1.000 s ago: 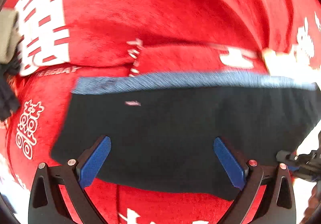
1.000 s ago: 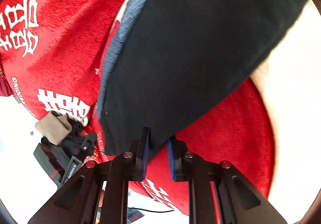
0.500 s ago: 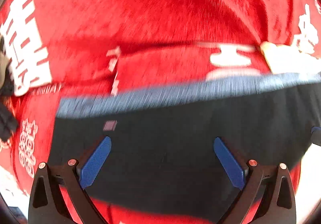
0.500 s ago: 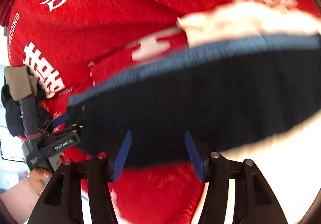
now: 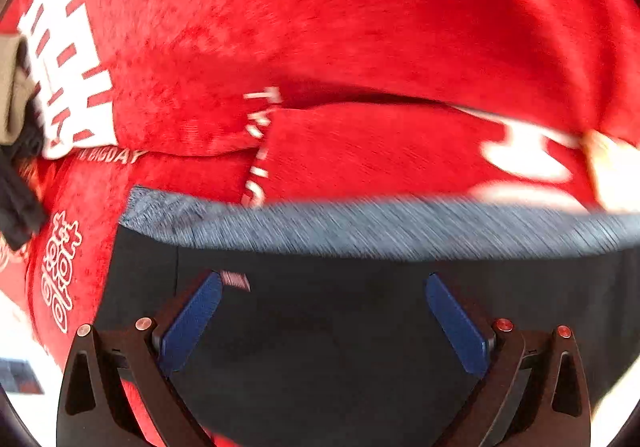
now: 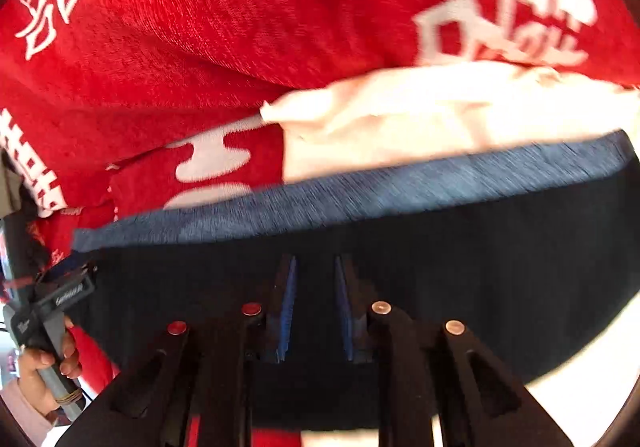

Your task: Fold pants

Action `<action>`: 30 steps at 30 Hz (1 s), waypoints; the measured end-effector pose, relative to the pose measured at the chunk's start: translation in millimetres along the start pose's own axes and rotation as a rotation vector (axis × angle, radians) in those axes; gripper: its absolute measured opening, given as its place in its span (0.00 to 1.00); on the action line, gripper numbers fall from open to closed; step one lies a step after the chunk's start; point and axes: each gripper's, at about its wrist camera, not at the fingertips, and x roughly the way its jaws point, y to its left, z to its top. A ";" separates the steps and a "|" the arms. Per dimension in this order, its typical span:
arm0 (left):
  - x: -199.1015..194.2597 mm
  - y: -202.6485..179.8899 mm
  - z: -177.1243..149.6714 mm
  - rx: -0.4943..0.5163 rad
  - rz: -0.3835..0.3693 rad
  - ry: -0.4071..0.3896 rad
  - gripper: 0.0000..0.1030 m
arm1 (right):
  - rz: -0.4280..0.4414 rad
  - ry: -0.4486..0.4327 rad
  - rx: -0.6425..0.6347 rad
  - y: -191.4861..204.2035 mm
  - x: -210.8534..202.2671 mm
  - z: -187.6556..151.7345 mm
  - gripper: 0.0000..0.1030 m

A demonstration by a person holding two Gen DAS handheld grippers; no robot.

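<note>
Black pants (image 5: 340,347) with a grey-blue waistband (image 5: 360,231) lie flat on a red blanket (image 5: 320,27). My left gripper (image 5: 324,299) hangs open and wide over the pants' left part, nothing between its blue pads. In the right wrist view the pants (image 6: 480,267) fill the lower half. My right gripper (image 6: 315,287) is drawn in to a narrow gap over the dark cloth, which shows between the pads. The left gripper (image 6: 52,307) and the hand (image 6: 36,371) holding it appear at the pants' left end.
The red blanket (image 6: 240,7) carries white characters and has a folded edge behind the waistband. A cream cloth (image 6: 420,119) lies just beyond the waistband on the right. A beige and black item (image 5: 12,95) sits at the left. A white surface (image 6: 580,387) shows lower right.
The right gripper held the pants' corner, opened half a second ago, and has now narrowed again over the cloth. The pants came down flat. The left gripper stayed open and moved closer.
</note>
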 end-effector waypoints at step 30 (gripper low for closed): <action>-72.7 -230.9 -63.1 0.274 -0.103 0.040 1.00 | 0.026 -0.039 0.494 -225.4 -98.2 -116.9 0.38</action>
